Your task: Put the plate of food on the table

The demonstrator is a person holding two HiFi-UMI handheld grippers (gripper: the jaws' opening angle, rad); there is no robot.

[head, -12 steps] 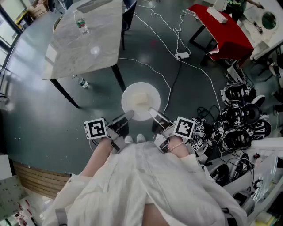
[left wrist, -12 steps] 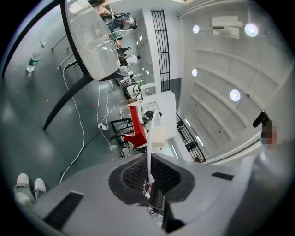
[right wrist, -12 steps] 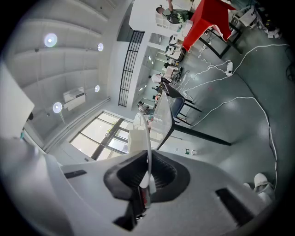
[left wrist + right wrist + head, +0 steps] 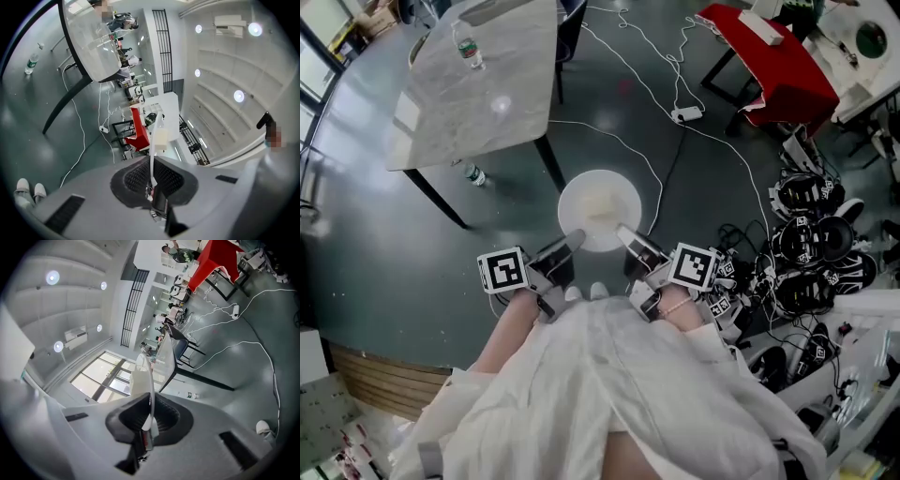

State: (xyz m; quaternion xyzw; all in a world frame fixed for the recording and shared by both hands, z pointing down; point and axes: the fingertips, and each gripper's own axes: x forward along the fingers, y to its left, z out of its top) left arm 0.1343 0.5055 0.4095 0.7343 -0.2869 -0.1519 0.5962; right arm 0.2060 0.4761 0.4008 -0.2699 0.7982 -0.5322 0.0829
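Observation:
A round white plate [image 4: 586,193] with a pale block of food [image 4: 600,209] on it hangs in the air above the dark floor, held from both sides. My left gripper [image 4: 574,241] is shut on the plate's near left rim, and my right gripper [image 4: 622,233] is shut on its near right rim. In the left gripper view the plate's rim [image 4: 153,159] runs edge-on between the jaws, with the food [image 4: 161,138] beyond. In the right gripper view the plate's rim [image 4: 151,394] is likewise clamped. The marble-topped table [image 4: 478,84] stands ahead to the left.
A water bottle [image 4: 470,52] stands on the table, and another bottle [image 4: 473,174] lies on the floor by its leg. White cables [image 4: 647,169] cross the floor. A red-covered table [image 4: 769,66] stands far right. A pile of grippers and gear [image 4: 811,253] sits at the right.
The plate and both grippers have hardly shifted. The view has tilted slightly, so the table sits a little higher in the picture.

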